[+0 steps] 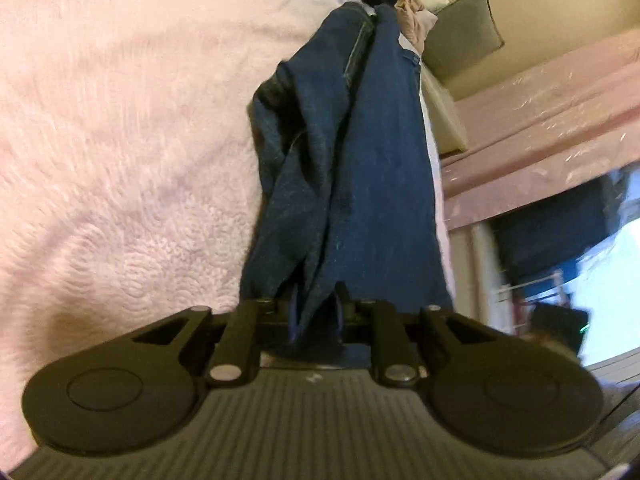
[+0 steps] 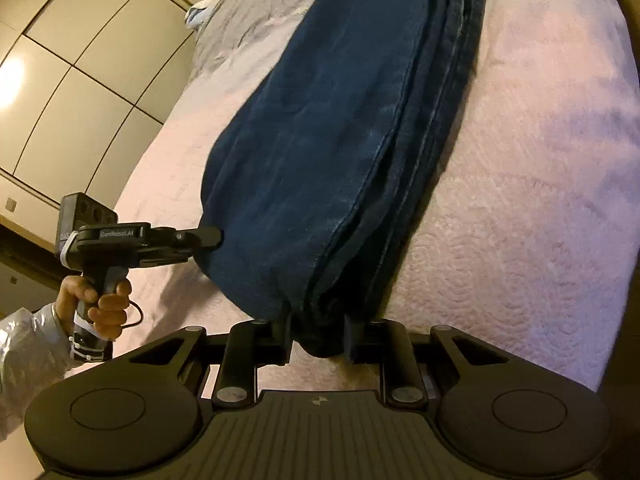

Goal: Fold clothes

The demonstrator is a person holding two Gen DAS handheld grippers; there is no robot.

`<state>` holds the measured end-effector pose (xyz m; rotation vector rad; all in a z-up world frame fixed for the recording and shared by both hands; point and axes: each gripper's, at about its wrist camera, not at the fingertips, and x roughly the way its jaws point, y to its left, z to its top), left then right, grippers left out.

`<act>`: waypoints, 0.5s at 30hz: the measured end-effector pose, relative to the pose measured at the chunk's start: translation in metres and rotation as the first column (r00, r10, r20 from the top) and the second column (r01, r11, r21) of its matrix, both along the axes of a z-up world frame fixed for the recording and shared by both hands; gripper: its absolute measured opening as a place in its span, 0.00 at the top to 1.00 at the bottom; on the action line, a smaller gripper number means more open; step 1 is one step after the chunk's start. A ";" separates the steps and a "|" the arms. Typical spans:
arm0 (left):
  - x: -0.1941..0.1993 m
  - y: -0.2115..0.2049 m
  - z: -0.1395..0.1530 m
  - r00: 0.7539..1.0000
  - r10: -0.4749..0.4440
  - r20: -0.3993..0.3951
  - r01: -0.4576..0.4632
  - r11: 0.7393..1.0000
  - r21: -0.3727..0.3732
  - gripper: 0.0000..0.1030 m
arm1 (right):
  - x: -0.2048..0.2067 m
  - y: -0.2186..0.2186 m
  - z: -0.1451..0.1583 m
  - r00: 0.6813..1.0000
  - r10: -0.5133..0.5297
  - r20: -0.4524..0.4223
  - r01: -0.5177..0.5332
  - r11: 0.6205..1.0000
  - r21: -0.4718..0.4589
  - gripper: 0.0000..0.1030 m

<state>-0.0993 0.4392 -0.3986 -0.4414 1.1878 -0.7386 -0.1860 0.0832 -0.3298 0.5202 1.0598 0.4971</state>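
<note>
- Jeans (image 2: 320, 128) lie on the pink bed (image 2: 520, 180), already doubled lengthwise, legs stacked.
- Left tongs (image 1: 316, 320) pinch one near corner of the denim; right tongs (image 2: 318, 334) clamp the thick stacked end.
- Looks about halfway: the crosswise fold is still left.

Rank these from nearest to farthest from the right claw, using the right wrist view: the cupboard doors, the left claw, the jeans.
1. Jeans: bunched end pinched in the right claw itself.
2. Left claw: off to the left, gripping the jeans' near corner.
3. Cupboard doors: far upper left, beyond the pink bedspread.
</note>
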 end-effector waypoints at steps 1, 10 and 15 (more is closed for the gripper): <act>-0.004 0.001 0.014 0.999 0.009 0.045 -0.011 0.999 0.040 0.82 | -0.002 -0.003 0.008 1.000 0.002 0.004 -0.002 1.000 -0.027 0.76; -0.031 -0.044 0.092 0.895 -0.120 0.429 0.029 0.977 0.213 0.91 | -0.026 0.050 0.079 0.897 0.108 0.429 0.078 0.916 -0.393 0.76; -0.036 -0.062 0.021 0.894 -0.251 0.373 0.136 0.942 0.308 0.97 | -0.034 0.083 0.011 0.894 0.300 0.334 -0.043 0.796 -0.603 0.76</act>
